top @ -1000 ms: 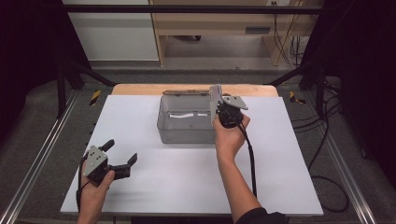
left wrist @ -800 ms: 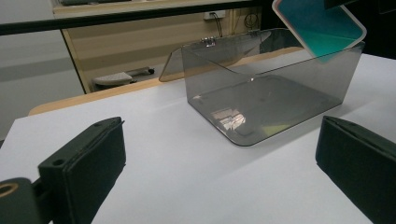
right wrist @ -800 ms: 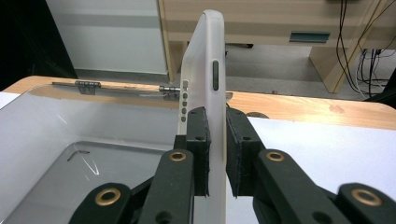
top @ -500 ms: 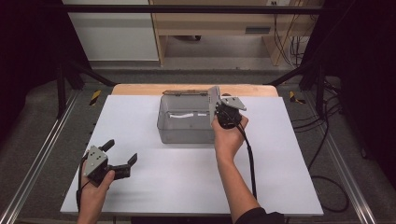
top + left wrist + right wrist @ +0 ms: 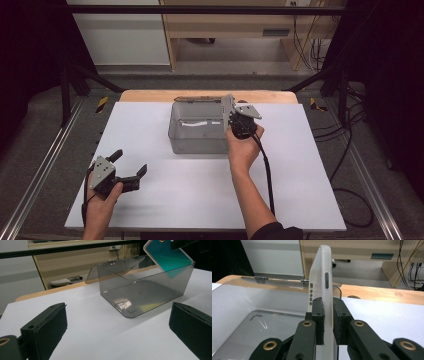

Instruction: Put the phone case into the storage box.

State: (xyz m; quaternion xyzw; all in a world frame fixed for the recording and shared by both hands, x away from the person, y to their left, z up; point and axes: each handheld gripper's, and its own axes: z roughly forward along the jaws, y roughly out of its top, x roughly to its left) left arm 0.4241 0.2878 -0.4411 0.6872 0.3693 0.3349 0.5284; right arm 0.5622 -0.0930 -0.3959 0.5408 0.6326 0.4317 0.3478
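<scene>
The white counter (image 5: 200,195) carries a clear grey box (image 5: 197,131) near its far edge. Above the right wall of the box, the right gripper (image 5: 327,311) clamps a phone case (image 5: 320,277) upright. The left gripper (image 5: 131,167) rests wide near the front left corner.

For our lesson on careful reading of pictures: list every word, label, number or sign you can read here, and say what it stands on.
No text can be read.
Phone case in the right claw: side cut-outs, no writing.
Clear box: a white strip on it, too blurred to read.
Grey label on the wooden bench: too small to read.
</scene>
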